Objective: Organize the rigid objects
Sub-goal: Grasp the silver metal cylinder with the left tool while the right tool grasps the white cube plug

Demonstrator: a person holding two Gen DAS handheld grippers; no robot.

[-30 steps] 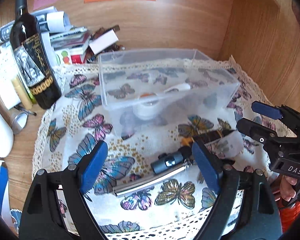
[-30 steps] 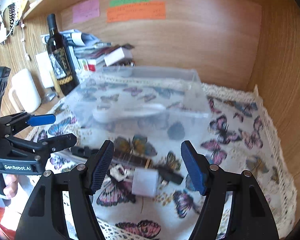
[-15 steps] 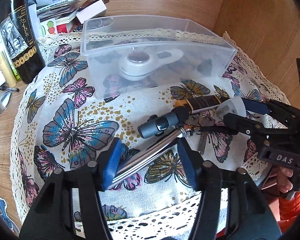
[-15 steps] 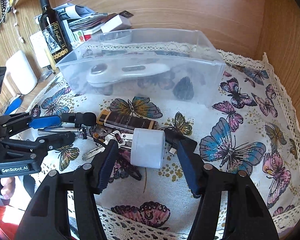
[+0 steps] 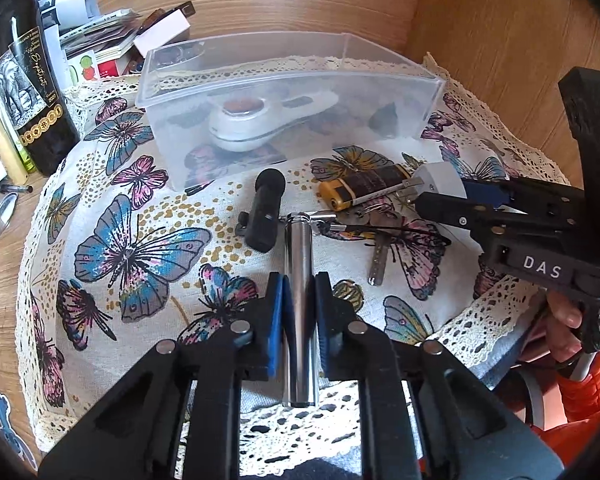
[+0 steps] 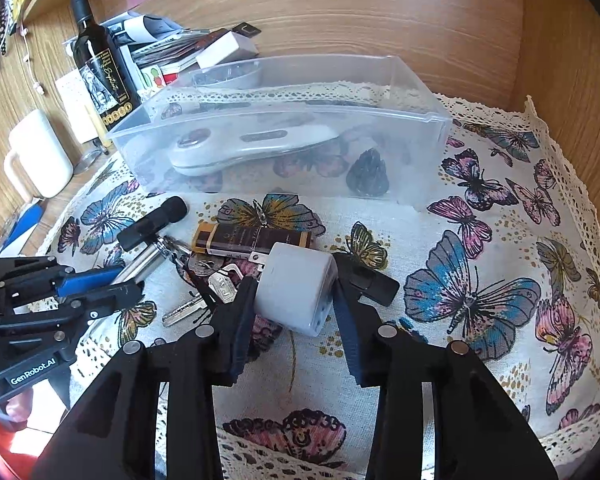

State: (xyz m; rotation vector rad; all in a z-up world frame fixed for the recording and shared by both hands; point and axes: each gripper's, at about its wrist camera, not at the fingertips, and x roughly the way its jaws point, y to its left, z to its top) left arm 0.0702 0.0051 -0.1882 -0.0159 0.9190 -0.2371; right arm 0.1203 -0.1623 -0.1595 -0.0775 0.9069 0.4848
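My left gripper (image 5: 299, 312) is clamped on the steel tube (image 5: 298, 280), which lies on the butterfly cloth (image 5: 140, 240) just beside the black flashlight (image 5: 265, 212). My right gripper (image 6: 296, 312) has its pads against both sides of the white plug adapter (image 6: 298, 288), beside the keys (image 6: 208, 280) and the brown lighter (image 6: 252, 238). Behind them the clear plastic bin (image 6: 420, 128) holds a white handheld device (image 6: 252, 148) and a dark pinecone-like piece (image 6: 368, 174).

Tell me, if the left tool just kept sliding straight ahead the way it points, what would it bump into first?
The left tool is shut on the silver metal tube. Straight ahead, the tube's far end sits beside the small black flashlight and a key ring; past them stands the clear plastic bin. Depth is uncertain.
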